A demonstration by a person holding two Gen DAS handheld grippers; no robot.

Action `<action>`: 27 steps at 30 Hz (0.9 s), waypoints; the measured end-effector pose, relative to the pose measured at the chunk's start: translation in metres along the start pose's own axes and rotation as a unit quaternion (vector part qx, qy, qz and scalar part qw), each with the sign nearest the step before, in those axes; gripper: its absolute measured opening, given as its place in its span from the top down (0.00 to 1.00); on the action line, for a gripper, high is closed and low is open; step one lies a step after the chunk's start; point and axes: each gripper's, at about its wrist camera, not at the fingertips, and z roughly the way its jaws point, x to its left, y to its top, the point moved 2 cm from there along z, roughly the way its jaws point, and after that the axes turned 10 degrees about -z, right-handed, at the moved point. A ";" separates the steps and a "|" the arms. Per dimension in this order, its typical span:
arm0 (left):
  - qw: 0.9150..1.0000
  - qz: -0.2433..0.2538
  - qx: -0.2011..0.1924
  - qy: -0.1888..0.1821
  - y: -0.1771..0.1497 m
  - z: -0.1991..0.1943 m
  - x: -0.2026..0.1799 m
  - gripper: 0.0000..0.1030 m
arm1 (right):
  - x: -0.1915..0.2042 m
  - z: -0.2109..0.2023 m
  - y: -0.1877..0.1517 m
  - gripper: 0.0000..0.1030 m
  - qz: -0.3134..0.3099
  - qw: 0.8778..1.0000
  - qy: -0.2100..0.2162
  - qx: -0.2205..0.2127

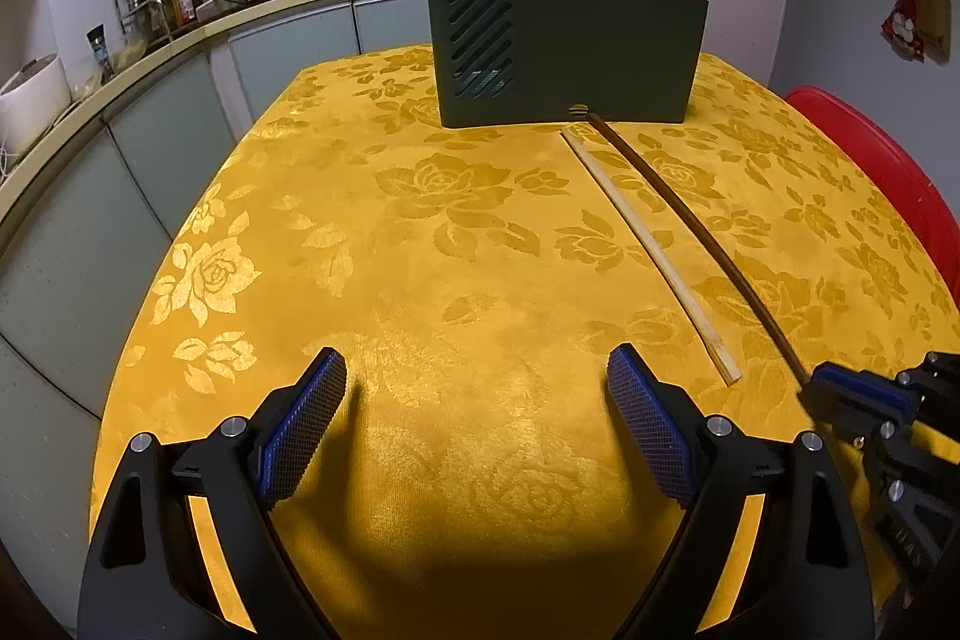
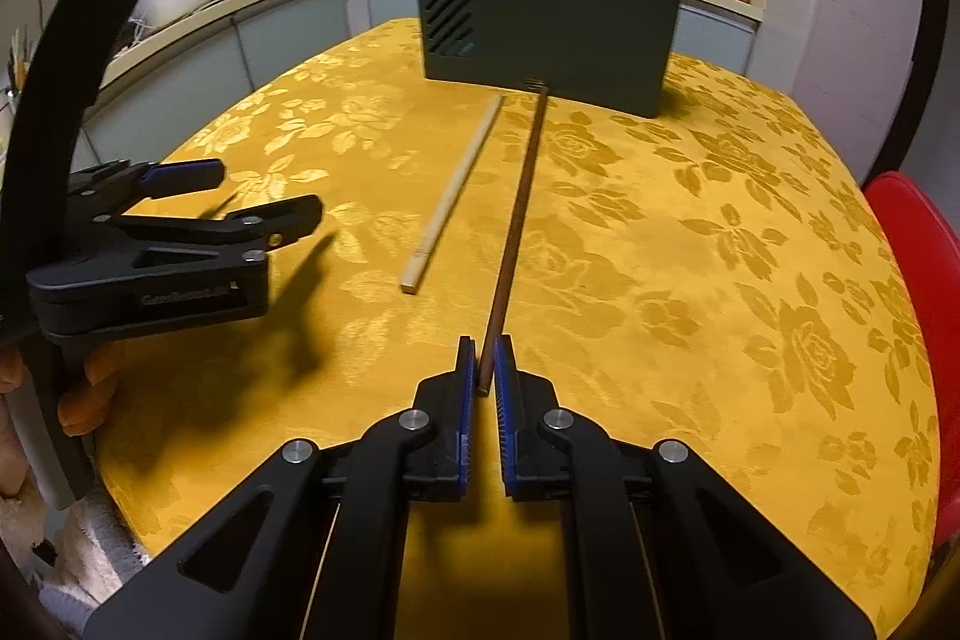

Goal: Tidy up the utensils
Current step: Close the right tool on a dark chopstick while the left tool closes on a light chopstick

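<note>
A dark green utensil holder (image 1: 570, 46) stands at the far side of the yellow floral tablecloth (image 1: 420, 232) with several chopsticks in it; it also shows in the right wrist view (image 2: 546, 34). A dark brown chopstick (image 2: 519, 214) lies on the cloth with its far tip at the holder's base. My right gripper (image 2: 485, 364) is shut on its near end. A pale bamboo chopstick (image 2: 453, 196) lies loose just left of it, and shows in the left wrist view (image 1: 648, 250). My left gripper (image 1: 477, 382) is open and empty above the cloth, to the left of both chopsticks.
A red stool (image 1: 894, 172) stands past the table's right edge. A kitchen counter (image 1: 150, 58) with a rice cooker, bottles, a rack and pans runs along the left and back. The table edge is close below both grippers.
</note>
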 end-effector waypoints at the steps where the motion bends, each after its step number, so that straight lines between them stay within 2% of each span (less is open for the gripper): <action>1: 1.000 0.002 -0.001 0.001 0.000 0.000 -0.001 0.16 | -0.002 0.000 -0.001 0.94 0.002 1.000 -0.002 0.001; 8: 1.000 0.011 -0.009 0.007 -0.001 -0.003 -0.007 0.16 | -0.017 -0.003 -0.006 0.95 0.021 1.000 -0.014 0.006; 14: 0.999 -0.001 0.021 -0.031 -0.006 -0.004 -0.018 0.16 | -0.031 -0.004 -0.009 0.95 0.036 0.999 -0.020 0.011; 18: 0.998 0.012 0.032 -0.051 -0.009 -0.004 -0.037 0.16 | -0.035 -0.004 -0.010 0.95 0.045 0.999 -0.013 0.010; 24: 0.997 0.035 0.049 -0.053 -0.009 0.005 -0.061 0.17 | -0.035 -0.004 -0.011 0.95 0.047 0.999 -0.010 0.009; 27: 0.997 0.038 0.056 -0.049 -0.009 0.011 -0.065 0.24 | -0.036 -0.005 -0.011 0.95 0.049 0.999 -0.008 0.008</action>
